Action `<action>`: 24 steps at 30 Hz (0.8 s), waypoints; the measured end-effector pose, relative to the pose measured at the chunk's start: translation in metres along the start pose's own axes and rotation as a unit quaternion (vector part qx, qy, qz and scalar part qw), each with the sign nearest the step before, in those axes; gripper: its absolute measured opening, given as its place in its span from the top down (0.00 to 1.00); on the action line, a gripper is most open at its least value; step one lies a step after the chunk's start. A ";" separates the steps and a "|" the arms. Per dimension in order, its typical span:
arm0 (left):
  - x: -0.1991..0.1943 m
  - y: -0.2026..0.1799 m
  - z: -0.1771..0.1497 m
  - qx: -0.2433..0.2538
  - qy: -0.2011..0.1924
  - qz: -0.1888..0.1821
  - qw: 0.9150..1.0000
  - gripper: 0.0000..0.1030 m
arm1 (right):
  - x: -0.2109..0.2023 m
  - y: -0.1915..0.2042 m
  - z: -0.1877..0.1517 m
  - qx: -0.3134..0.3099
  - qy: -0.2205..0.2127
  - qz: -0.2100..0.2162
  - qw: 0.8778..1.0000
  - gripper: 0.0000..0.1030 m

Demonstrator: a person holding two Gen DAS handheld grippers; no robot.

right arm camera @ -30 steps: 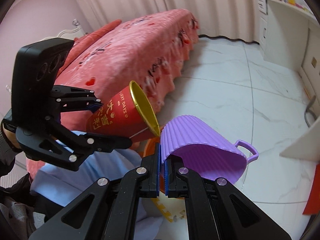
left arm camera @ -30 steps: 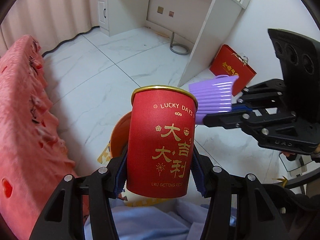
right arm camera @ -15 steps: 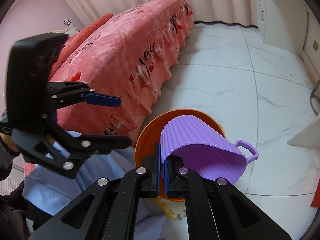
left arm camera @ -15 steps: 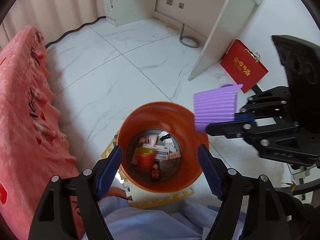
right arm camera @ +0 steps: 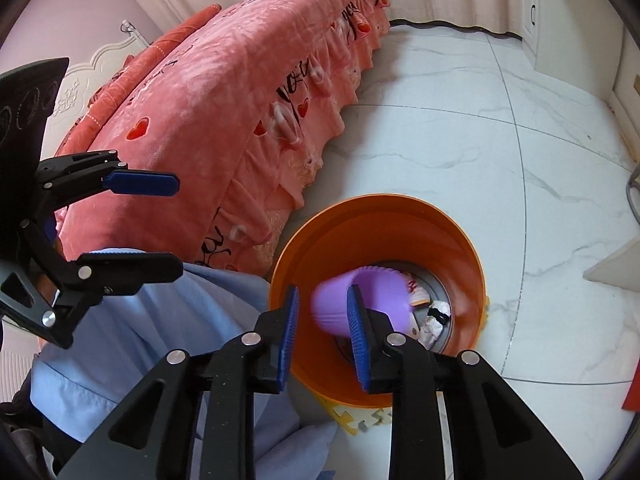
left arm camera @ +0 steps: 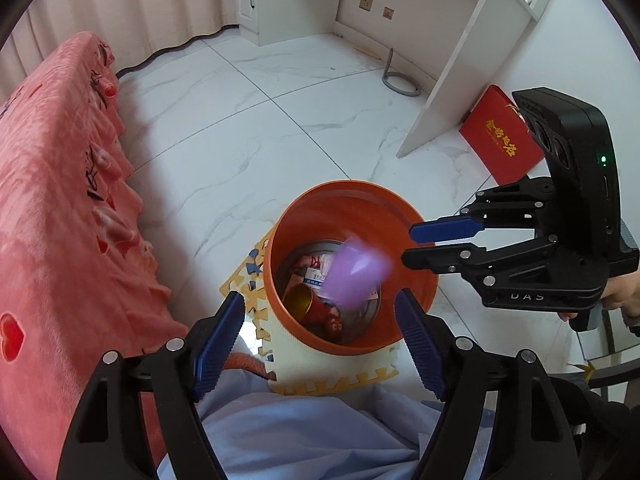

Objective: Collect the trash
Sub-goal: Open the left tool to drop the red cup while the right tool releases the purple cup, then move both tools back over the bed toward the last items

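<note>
Purple cup [right arm camera: 360,300] blurs inside orange bin [right arm camera: 460,240].

- Left wrist view: looks forward and down along own fingers [left arm camera: 218,344], close above the orange bin [left arm camera: 348,200]; floor [left arm camera: 248,92] and white desk [left arm camera: 472,60] beyond, bed [left arm camera: 52,200] at left edge.
- Right wrist view: same steep downward tilt, close over the bin [right arm camera: 384,216] from the opposite side; faces the bed [right arm camera: 240,92].
- Shared: bin interior, bed skirt, marble floor; each view also catches the other gripper.
</note>
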State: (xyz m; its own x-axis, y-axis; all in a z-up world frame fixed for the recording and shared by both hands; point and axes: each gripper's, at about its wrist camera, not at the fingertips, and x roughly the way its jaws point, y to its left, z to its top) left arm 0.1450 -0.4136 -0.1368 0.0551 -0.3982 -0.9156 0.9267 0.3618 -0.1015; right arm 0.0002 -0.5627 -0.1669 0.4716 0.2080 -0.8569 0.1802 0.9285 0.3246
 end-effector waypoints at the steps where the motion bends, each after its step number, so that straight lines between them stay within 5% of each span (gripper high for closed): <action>1: -0.002 -0.001 -0.001 -0.001 -0.002 0.001 1.000 0.25 | -0.002 0.001 0.000 0.001 -0.001 0.000 1.000 0.75; 10: -0.041 0.004 -0.024 -0.021 -0.036 0.013 0.999 0.25 | -0.029 0.037 0.003 -0.025 -0.023 0.015 0.999 0.75; 21: -0.120 0.026 -0.089 -0.099 -0.088 0.078 0.988 0.17 | -0.053 0.133 0.020 -0.101 -0.052 0.065 0.991 0.69; 24: -0.139 0.034 -0.111 -0.122 -0.096 0.098 0.983 0.15 | -0.055 0.166 0.024 -0.128 -0.058 0.078 0.987 0.50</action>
State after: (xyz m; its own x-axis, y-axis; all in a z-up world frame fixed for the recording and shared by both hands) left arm 0.1273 -0.2527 -0.0556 0.3154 -0.4433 -0.8391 0.7751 0.6304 -0.0418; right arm 0.0252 -0.4269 -0.0565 0.5749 0.3317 -0.7479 -0.1200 0.9384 0.3240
